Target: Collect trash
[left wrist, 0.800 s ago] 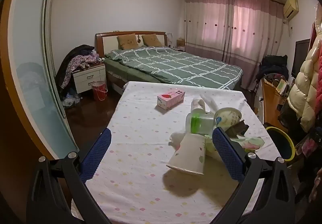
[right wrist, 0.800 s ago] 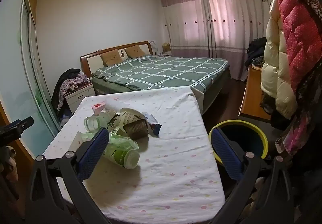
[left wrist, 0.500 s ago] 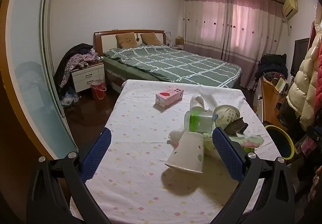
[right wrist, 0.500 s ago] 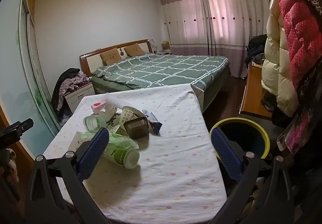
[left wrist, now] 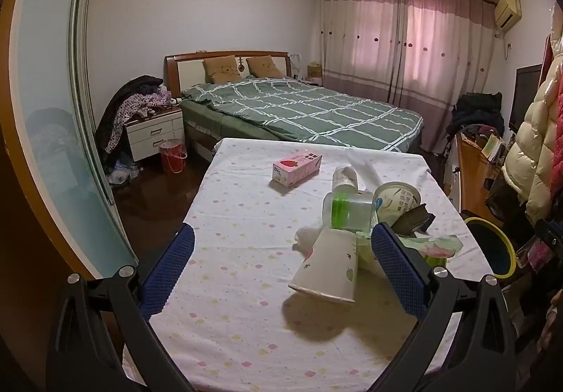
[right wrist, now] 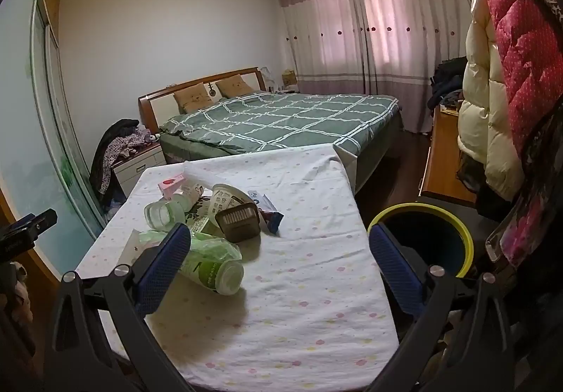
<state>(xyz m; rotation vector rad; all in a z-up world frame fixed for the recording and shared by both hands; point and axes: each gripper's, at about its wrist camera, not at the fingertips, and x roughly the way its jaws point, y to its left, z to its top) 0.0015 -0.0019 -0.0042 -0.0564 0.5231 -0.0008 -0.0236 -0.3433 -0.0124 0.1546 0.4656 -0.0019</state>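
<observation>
On dotted cloth (left wrist: 246, 216), seemingly paper cup (left wrist: 327, 267)

A home bedroom: made bed (left wrist: 299, 114), nightstand (left wrist: 155, 135), drawn curtains (left wrist: 404, 40), hanging coats (right wrist: 499, 75).

The left gripper (left wrist: 281, 260) has a black plastic frame with angled struts. Its two fingers (left wrist: 168, 265) carry blue pads with a fine mesh texture. Round silver screws sit at the joints. The right gripper (right wrist: 279, 260) looks the same: black frame, blue textured pads (right wrist: 396, 272), silver screws.
</observation>
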